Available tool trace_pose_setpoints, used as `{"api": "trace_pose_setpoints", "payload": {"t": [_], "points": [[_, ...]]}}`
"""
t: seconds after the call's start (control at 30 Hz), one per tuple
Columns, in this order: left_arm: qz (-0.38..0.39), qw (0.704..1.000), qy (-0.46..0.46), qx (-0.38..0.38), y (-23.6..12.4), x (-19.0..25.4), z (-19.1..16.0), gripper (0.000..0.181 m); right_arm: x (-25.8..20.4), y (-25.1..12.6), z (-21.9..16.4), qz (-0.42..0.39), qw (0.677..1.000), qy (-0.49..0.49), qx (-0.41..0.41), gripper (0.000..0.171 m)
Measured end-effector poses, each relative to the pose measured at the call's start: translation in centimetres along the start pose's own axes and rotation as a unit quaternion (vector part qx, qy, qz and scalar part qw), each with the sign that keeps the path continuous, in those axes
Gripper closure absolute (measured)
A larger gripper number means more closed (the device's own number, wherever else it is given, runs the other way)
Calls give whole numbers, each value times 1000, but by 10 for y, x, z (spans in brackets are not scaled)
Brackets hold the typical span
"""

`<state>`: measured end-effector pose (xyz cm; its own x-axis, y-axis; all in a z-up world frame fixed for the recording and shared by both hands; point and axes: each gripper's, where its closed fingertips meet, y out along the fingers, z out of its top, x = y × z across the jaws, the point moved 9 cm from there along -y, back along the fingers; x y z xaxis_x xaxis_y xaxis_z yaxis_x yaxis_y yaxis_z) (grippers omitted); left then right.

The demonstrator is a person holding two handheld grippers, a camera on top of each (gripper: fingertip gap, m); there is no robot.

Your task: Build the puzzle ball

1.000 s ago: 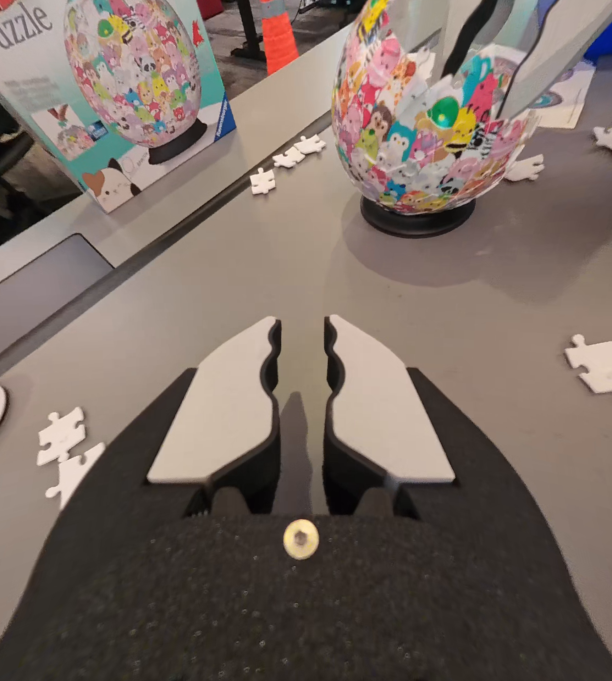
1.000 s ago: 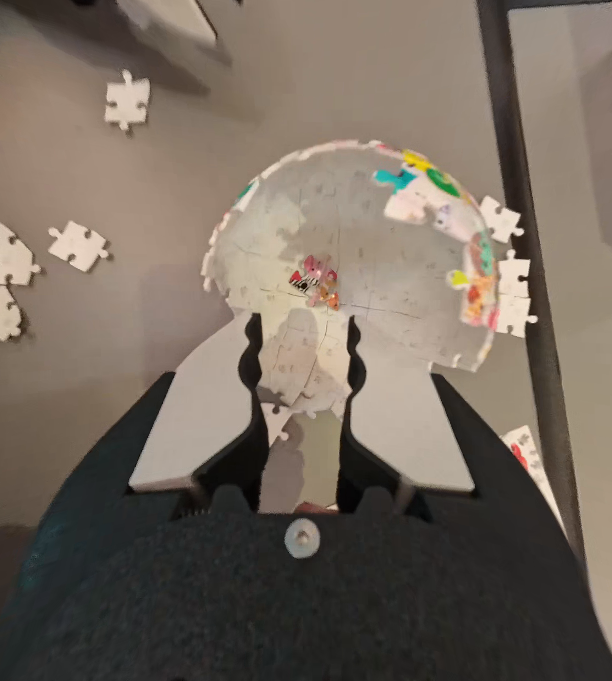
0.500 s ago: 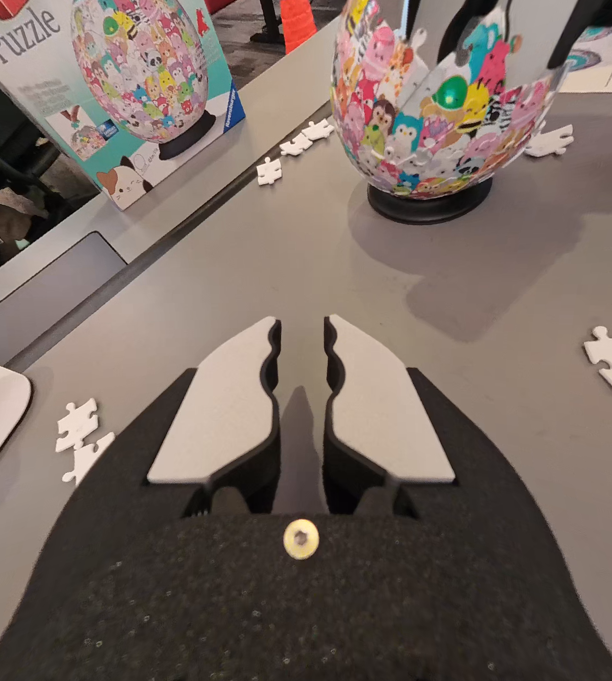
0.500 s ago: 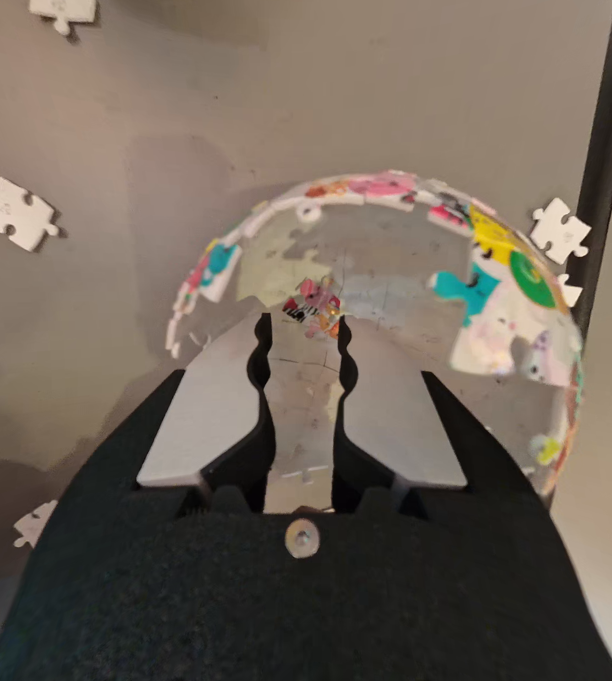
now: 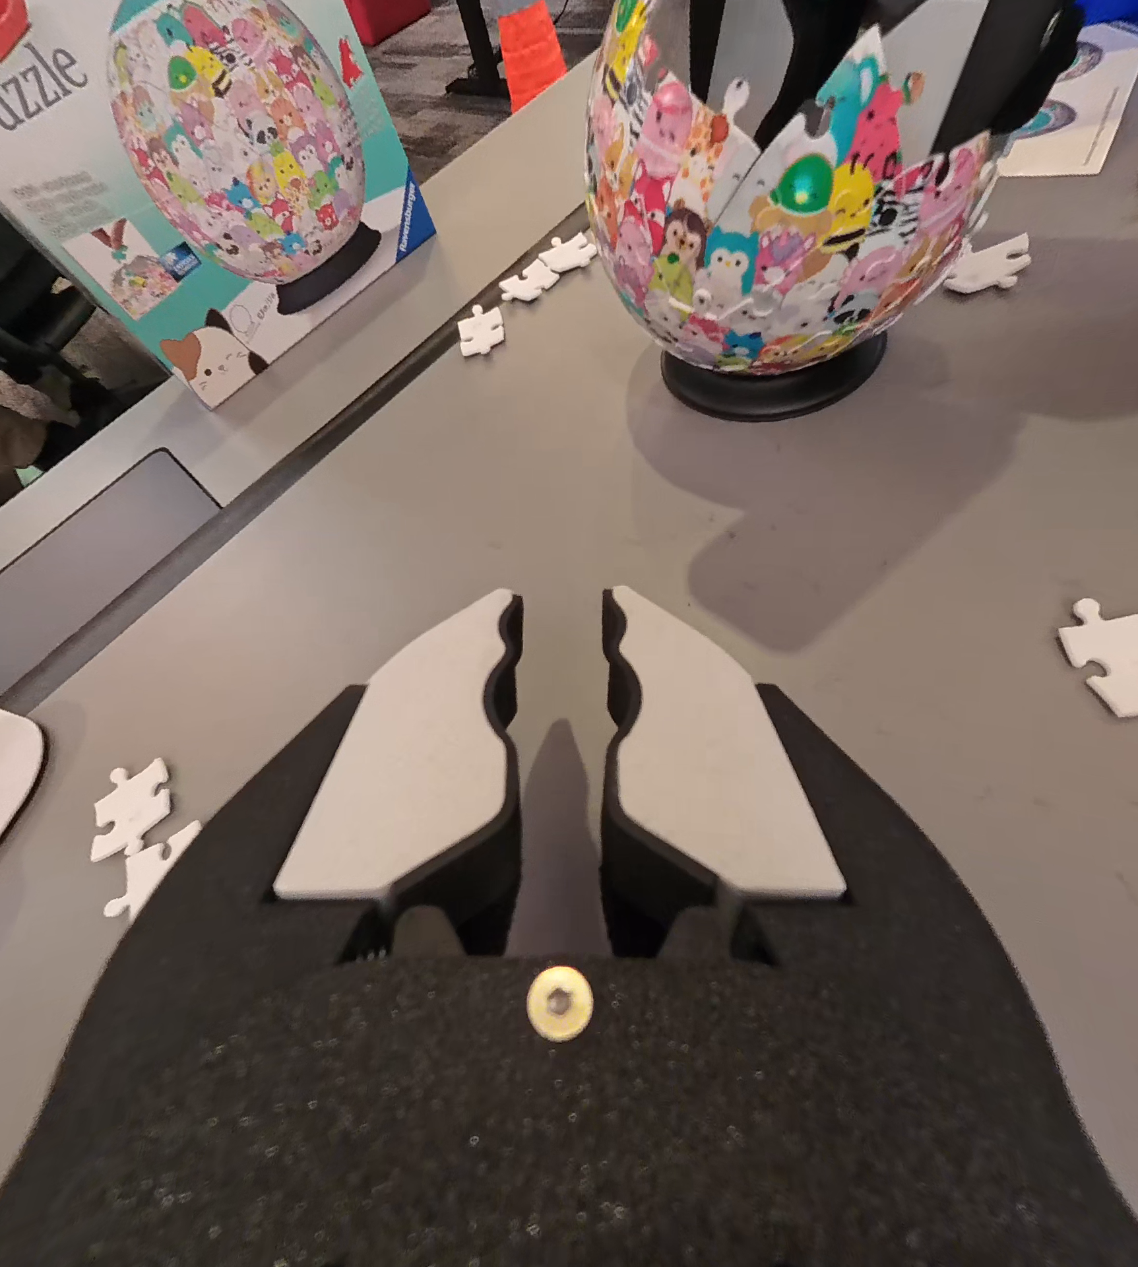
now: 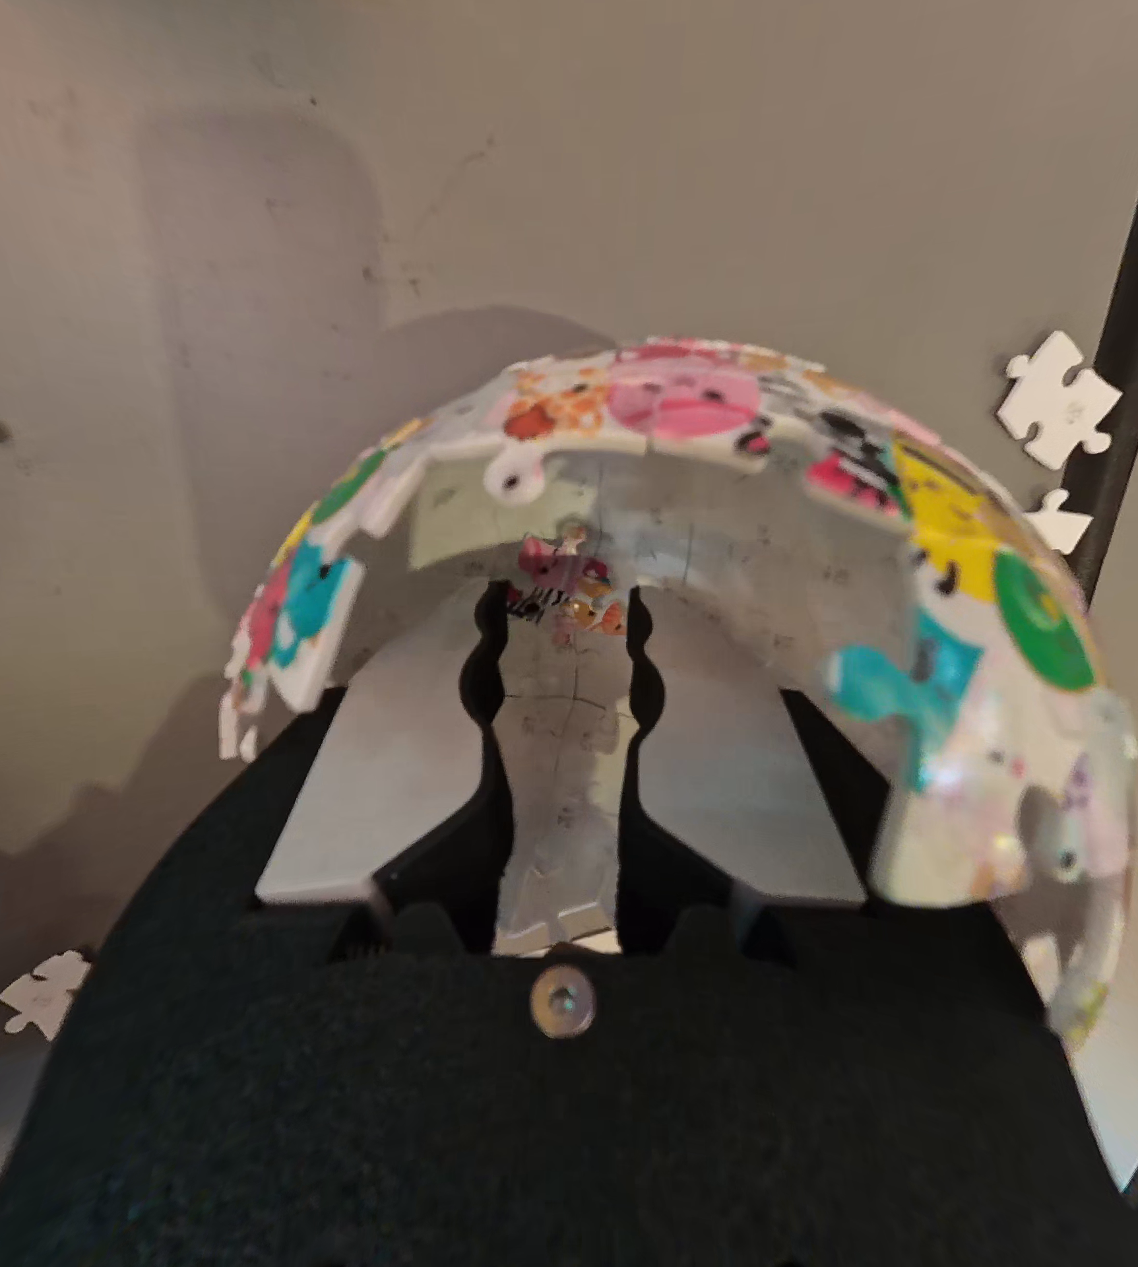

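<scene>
The puzzle ball [image 5: 785, 226] stands upright on a black ring stand [image 5: 771, 384] on the grey bench [image 5: 484, 493], half-built: its lower shell is covered in bright cartoon animals, its top open with a jagged rim. From above, the hollow inside [image 6: 689, 569] shows pale grey backs of joined pieces (one small colourful piece [image 6: 562, 583] sits deep within). Loose white pieces lie face down around it: a few near its left side [image 5: 538, 274], one well to the right [image 5: 1135, 665], two at the near left [image 5: 131, 823].

Puzzle ball [image 5: 778, 226]: top cropped by frame edge. Right gripper [image 5: 847, 62]: tips hidden inside shell. Colourful piece [image 6: 562, 583] at fingers [image 6: 703, 747]: blurred, grip indeterminate.
</scene>
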<state>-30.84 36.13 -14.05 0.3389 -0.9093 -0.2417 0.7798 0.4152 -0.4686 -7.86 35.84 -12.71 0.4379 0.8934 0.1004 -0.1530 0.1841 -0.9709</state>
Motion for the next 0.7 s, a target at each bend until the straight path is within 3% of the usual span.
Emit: {"api": "trace_pose_setpoints", "payload": {"t": [0.43, 0.5, 0.6, 0.7], "points": [[-9, 1000, 4, 4, -1, 2, 1, 160, 2, 4, -2, -14, 1000, -4, -22, 144], [-9, 1000, 4, 6, -1, 2, 1, 160, 1, 3, -4, -14, 1000, -12, -22, 171], [-8, 1000, 5, 5, -1, 2, 1, 160, 2, -1, -6, -44, 999, -19, -14, 166], [-9, 1000, 5, 4, 0, 2, 0, 160, 1, -12, -9, -48, 998, -22, -17, 150]]}}
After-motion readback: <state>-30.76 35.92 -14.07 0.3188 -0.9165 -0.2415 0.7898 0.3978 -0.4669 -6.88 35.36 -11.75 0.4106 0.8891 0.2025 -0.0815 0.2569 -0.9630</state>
